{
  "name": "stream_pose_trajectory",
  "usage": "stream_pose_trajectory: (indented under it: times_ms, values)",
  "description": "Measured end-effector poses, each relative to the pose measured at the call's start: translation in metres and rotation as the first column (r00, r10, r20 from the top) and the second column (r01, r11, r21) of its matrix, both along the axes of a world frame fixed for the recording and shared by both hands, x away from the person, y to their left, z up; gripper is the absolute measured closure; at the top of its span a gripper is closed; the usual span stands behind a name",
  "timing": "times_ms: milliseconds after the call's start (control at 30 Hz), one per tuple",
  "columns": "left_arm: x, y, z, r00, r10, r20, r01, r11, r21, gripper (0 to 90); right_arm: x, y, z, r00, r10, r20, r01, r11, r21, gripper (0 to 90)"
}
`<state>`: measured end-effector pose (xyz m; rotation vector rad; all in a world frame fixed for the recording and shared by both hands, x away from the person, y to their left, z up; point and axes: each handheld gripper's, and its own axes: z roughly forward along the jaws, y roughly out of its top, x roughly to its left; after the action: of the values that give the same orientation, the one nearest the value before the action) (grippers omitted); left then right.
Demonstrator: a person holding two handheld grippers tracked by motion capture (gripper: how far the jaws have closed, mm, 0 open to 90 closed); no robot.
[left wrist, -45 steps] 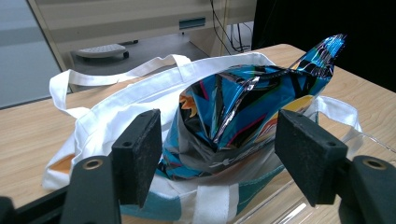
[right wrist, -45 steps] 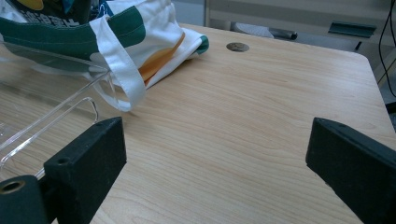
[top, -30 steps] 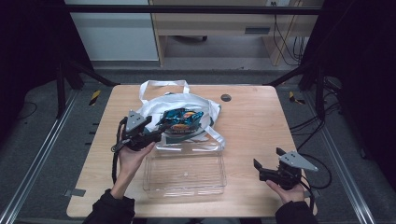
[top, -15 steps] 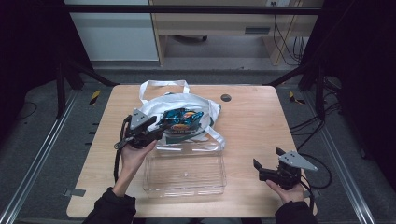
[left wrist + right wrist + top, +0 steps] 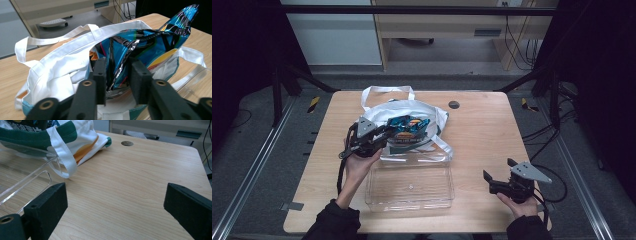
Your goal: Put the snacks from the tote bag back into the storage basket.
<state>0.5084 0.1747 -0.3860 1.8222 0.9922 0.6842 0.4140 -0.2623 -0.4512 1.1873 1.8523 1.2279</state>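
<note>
**Snack packet pinched at the mouth of the tote**

Left gripper [image 5: 115,75]: jaws just closing, now pinching a crumpled fold of the blue foil snack packet [image 5: 150,47], probably to draw it out of the bag. Packet half inside the white tote bag [image 5: 62,65], top poking up past the rim. Right gripper [image 5: 115,202]: jaws spread wide, nothing between, parked low over bare wood, seemingly waiting. Just in front of the tote, a clear plastic tray [image 5: 409,187], nothing in it, likely the packet's destination. All resting on the wooden surface [image 5: 482,130].
</note>
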Motion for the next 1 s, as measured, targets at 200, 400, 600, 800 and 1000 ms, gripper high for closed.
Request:
stream_pose_trajectory:
  times_ms: [200,400,600,800,1000]
  values:
    - [0.0021,0.0019,-0.0001,1.0000,0.005,-0.005,-0.006,0.9998,-0.020,78.4,0.0000,0.0001,-0.0001,1.0000,0.001,-0.001,-0.001,1.000,-0.001,5.4]
    - [0.0036,0.0020,0.0001,0.9995,0.014,-0.028,-0.014,0.9996,-0.026,86.5,0.0000,0.0006,-0.0003,1.0000,0.003,-0.003,-0.003,1.000,-0.003,5.6]
    - [0.0037,0.0005,0.0008,0.9993,0.025,-0.028,-0.026,0.9989,-0.040,89.1,0.0002,0.0006,-0.0004,1.0000,0.005,-0.004,-0.005,1.000,-0.008,5.6]
    - [0.0026,0.0011,0.0027,0.9992,0.035,-0.018,-0.036,0.9936,-0.107,89.9,-0.0001,0.0006,-0.0003,1.0000,0.003,-0.004,-0.003,1.000,-0.009,5.6]
    - [0.0003,0.0043,0.0077,0.9989,0.047,-0.008,-0.047,0.9883,-0.145,90.0,-0.0001,0.0004,-0.0002,1.0000,0.002,-0.004,-0.002,1.000,-0.008,5.6]
